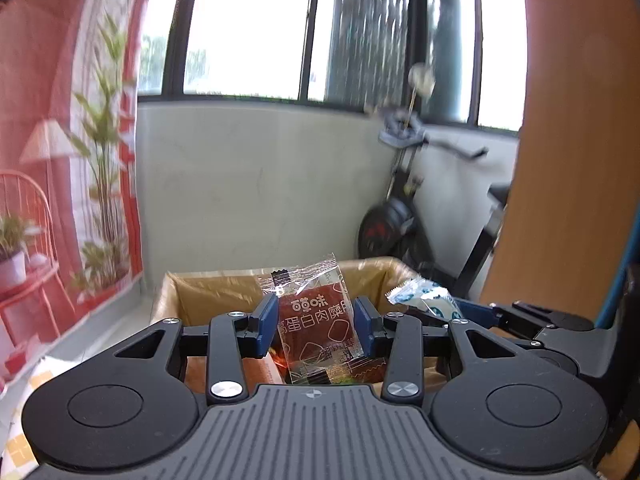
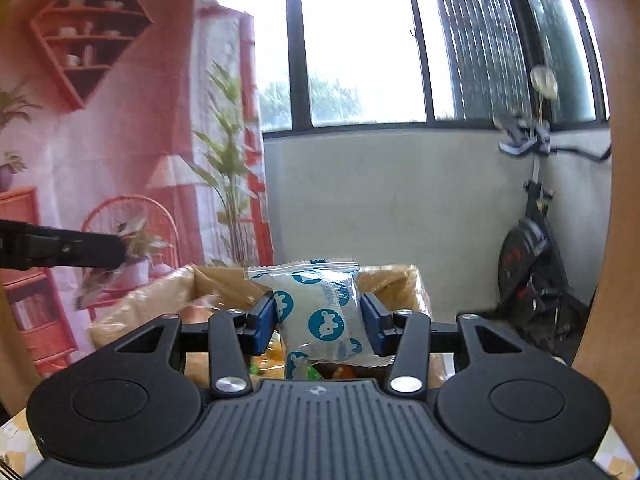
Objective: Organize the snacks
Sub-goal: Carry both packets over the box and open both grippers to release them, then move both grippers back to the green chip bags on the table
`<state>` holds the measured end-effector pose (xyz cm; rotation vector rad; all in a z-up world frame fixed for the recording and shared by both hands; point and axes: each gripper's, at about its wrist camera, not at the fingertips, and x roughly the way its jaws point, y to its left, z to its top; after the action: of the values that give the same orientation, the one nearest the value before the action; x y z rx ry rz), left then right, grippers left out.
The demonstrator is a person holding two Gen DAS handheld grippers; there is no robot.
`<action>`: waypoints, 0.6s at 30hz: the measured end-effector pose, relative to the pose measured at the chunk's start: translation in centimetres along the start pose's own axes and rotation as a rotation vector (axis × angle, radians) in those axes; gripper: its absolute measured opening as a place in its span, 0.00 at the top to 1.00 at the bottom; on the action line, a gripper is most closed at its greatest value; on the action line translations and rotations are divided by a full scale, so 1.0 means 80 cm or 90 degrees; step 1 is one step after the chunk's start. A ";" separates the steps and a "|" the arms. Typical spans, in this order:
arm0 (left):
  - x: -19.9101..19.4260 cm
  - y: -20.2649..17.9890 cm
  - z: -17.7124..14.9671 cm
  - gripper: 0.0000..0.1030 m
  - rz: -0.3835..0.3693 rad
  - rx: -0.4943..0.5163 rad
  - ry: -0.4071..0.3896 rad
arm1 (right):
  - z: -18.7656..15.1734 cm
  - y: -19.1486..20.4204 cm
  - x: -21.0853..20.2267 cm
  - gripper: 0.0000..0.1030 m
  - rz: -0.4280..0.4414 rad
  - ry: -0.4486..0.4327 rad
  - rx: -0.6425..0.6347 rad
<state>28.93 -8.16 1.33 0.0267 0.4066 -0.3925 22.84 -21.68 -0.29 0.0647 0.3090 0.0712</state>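
Left tool (image 1: pixel 316 322): blue pads clamped narrow on a clear-wrapped dark red meat snack packet (image 1: pixel 320 320), held upright, its crimped top edge poking up past the fingertips. Right tool (image 2: pixel 318 320): likewise pinched shut around a white packet with blue round prints (image 2: pixel 324 312), upright between the pads. Straight ahead of and below both tools, an open cardboard box (image 1: pixel 188 292) lined with tan flaps; just under the right tool, orange and green wrappers (image 2: pixel 272 354) visible inside it, so some snacks probably already sorted in or still waiting there, impossible to tell which. Judging by the lifted packets, mid-transfer: two items in hand, neither yet set down, destination not shown, remaining count unclear. Beyond the box, a pale wall under a dark-framed window (image 1: pixel 248 28), an exercise bike (image 1: pixel 404 216) off to the right, a pink printed backdrop (image 1: pixel 60 140) off to the left. Only from the left wrist view: the white-and-blue packet's end and the right tool's black linkage to the right, close alongside, plus a patch of patterned cloth on the worktop (image 1: pixel 28 392) at lower left. Only from the right wrist view: the loose wrappers in the box, the left tool's side as a dark bar at far left with a blurred packet at its tip, and the backdrop's printed shelf (image 2: pixel 84 40) high up.
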 end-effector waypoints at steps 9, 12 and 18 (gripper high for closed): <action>0.066 0.015 -0.022 0.55 0.022 -0.009 0.083 | -0.025 -0.018 0.060 0.54 -0.032 0.069 -0.017; 0.061 0.027 -0.024 0.47 0.028 0.002 0.095 | -0.030 -0.020 0.056 0.51 -0.040 0.071 -0.019; 0.022 0.044 -0.023 0.39 0.031 -0.001 0.078 | -0.034 -0.014 0.029 0.50 -0.036 0.059 -0.017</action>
<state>31.01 -5.38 -1.23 0.0586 0.5266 -0.3437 24.26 -22.50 -3.62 0.0269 0.4024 0.0224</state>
